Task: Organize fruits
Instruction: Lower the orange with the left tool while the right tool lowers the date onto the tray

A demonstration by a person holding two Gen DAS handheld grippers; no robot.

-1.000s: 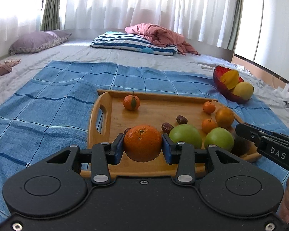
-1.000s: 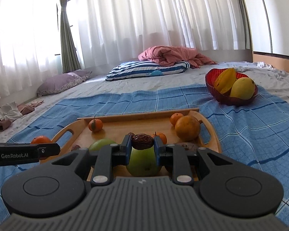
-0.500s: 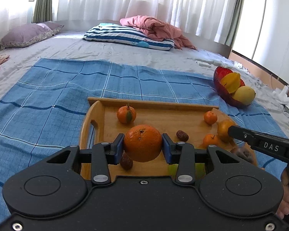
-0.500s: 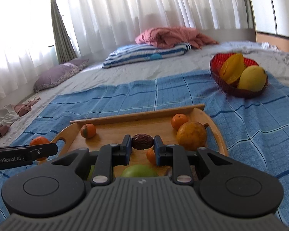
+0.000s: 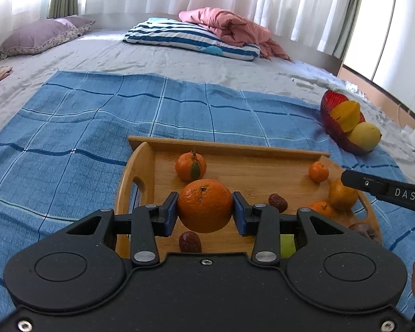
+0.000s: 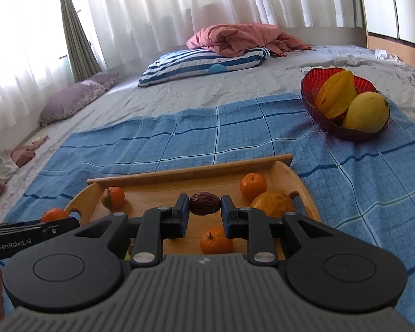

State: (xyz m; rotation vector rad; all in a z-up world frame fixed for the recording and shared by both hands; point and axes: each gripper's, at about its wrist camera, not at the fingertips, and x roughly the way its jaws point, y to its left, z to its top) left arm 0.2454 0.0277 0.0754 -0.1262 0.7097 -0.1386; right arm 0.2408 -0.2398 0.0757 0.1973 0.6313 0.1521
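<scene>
1. Fruits are what you are sorting, and most of them lie on the wooden tray (image 5: 235, 149), which rests on the blue checked cloth (image 5: 96, 127) spread over the bed, directly below and ahead of both grippers.
2. Your left gripper (image 5: 204, 210) is closed partway on a large orange (image 5: 204, 206); the blue pads press its sides and it hangs above the tray's near-left part.
3. Just beyond that gripper sits a small mandarin with a leaf (image 5: 191, 166); beneath it lies a brown date (image 5: 190, 242), and a second date (image 5: 278, 202) lies just to its right.
4. Further right of the left gripper you have a small mandarin (image 5: 318, 172), a yellow-orange fruit (image 5: 341, 196) and another mandarin (image 5: 321, 209), with a green fruit (image 5: 286, 244) half hidden behind the gripper body.
5. Your right gripper (image 6: 204, 207) is nearly shut, pinching a wrinkled dark date (image 6: 204, 207) above the middle of the tray.
6. Far ahead and to the right of the right gripper, the red bowl (image 6: 318, 77) already holds a starfruit (image 6: 336, 94) and a mango (image 6: 366, 112).
7. Judging from this, the job is early: two fruits are in the bowl, two are lifted, and most wait on the tray.
8. Writing you can read: "DAS" on the side of the right gripper as seen from the left wrist view, and "GenRobot.AI" on the side of the left gripper as seen from the right wrist view.
</scene>
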